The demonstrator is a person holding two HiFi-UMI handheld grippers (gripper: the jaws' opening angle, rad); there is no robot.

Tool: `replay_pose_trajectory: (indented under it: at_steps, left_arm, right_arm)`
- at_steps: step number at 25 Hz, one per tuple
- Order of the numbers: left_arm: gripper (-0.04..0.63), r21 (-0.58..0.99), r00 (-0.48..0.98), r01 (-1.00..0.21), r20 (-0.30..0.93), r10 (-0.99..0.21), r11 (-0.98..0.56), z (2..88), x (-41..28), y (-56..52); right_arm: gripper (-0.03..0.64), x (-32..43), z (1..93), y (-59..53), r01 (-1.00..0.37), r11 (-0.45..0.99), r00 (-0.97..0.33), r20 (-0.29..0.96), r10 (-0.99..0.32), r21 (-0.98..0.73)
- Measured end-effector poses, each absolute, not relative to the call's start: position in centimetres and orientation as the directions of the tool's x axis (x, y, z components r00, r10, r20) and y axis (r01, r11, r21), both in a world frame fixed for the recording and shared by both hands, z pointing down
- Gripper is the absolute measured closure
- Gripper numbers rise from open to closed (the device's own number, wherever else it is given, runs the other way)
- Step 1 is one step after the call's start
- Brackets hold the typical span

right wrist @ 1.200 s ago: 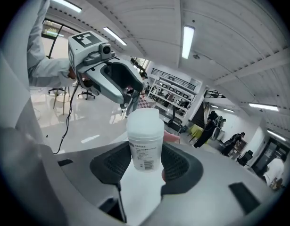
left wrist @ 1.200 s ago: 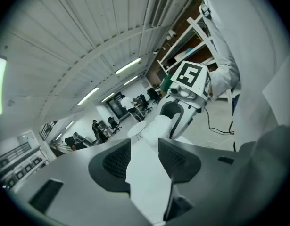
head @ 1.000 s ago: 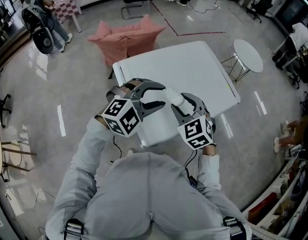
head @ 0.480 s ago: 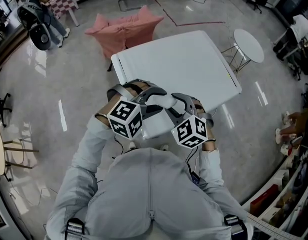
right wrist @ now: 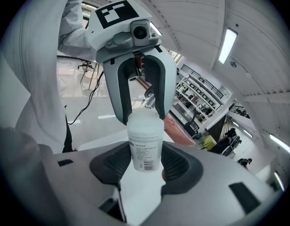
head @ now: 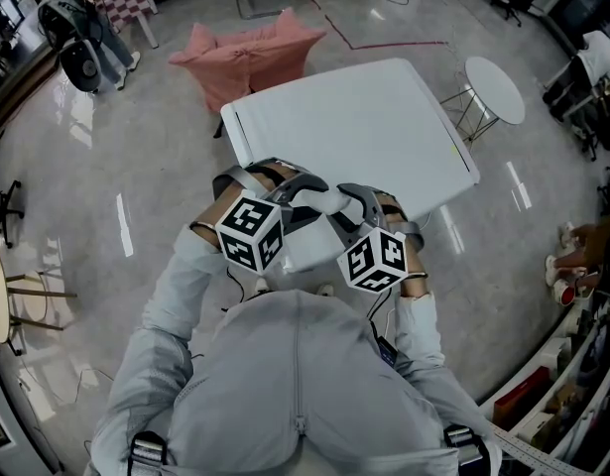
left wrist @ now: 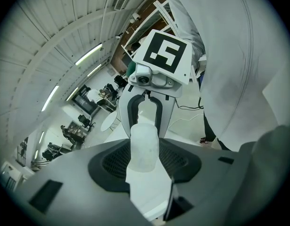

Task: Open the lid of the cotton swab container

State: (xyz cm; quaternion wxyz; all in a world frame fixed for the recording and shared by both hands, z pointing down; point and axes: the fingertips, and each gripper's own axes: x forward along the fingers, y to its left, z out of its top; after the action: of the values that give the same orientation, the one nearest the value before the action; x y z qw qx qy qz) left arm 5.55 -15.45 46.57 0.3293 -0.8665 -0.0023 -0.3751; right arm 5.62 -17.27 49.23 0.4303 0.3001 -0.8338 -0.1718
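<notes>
The right gripper [right wrist: 145, 167] stands wide, its pads clamped on the labelled lower half of a frosted white plastic cylindrical cotton swab container [right wrist: 145, 147]. Straight ahead of it, the left gripper [left wrist: 145, 160] faces back, its jaws closing on the container's frosted round lid [left wrist: 145, 142], pads against its sides. The lid is on. Through the cloudy wall the contents cannot be made out. Beyond both grippers lies a white rectangular table [head: 364, 127].

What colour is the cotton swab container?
The container is translucent white with a printed label; the right gripper view shows it best.
</notes>
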Motion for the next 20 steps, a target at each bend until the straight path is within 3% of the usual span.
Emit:
replay_pose_trajectory:
  at_steps: [20]
  left_arm:
    - [0.4,-0.484,0.685,0.298,0.709,-0.169,-0.823,47.43,4.74,-15.36]
  right_arm:
    - [0.396,5.06,49.78,-16.89,-0.272,0.74,-0.421,0.616,-0.666,0.615]
